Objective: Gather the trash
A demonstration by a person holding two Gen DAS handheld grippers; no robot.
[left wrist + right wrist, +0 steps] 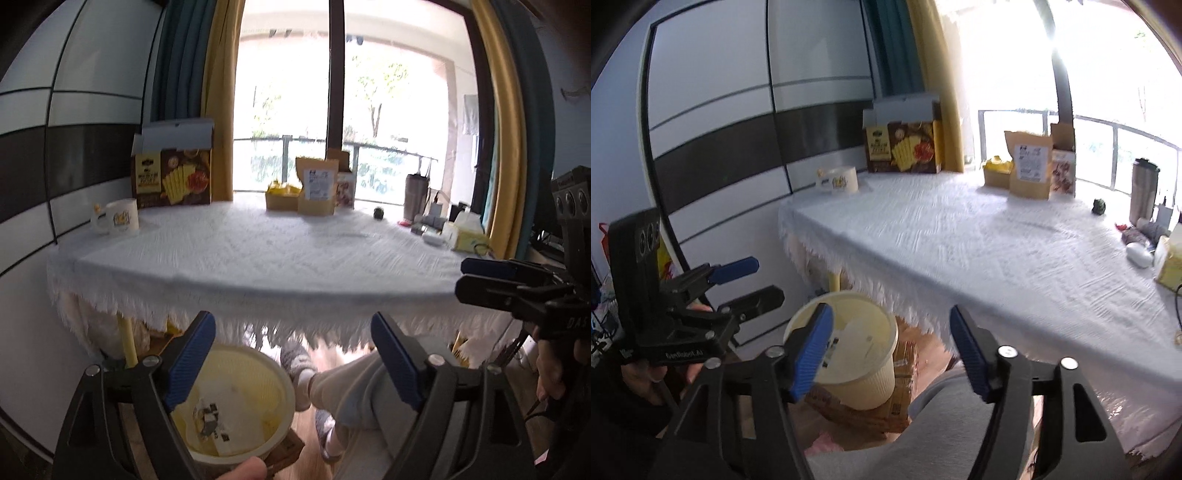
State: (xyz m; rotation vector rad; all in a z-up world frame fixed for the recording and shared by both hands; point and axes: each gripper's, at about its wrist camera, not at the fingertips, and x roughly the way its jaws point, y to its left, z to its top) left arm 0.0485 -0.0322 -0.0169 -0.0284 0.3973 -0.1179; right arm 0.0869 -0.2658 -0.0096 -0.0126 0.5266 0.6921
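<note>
Waste bin: pale yellow waste bin (236, 402) on the floor under the table (258, 258) edge, scraps of paper (214, 421) inside.
Left gripper (293, 363): jaws spread wide, empty, above the bin.
Right gripper (892, 354): jaws apart, empty, bin below-left.
Right view only: bin stands on a cardboard box (901, 402).
Left view only: person's slippered feet (299, 363).

Right gripper (890, 352) jaws apart, empty; cream bin (857, 373) with paper scraps just beyond left pad, table (1015, 266) ahead-right.
</note>
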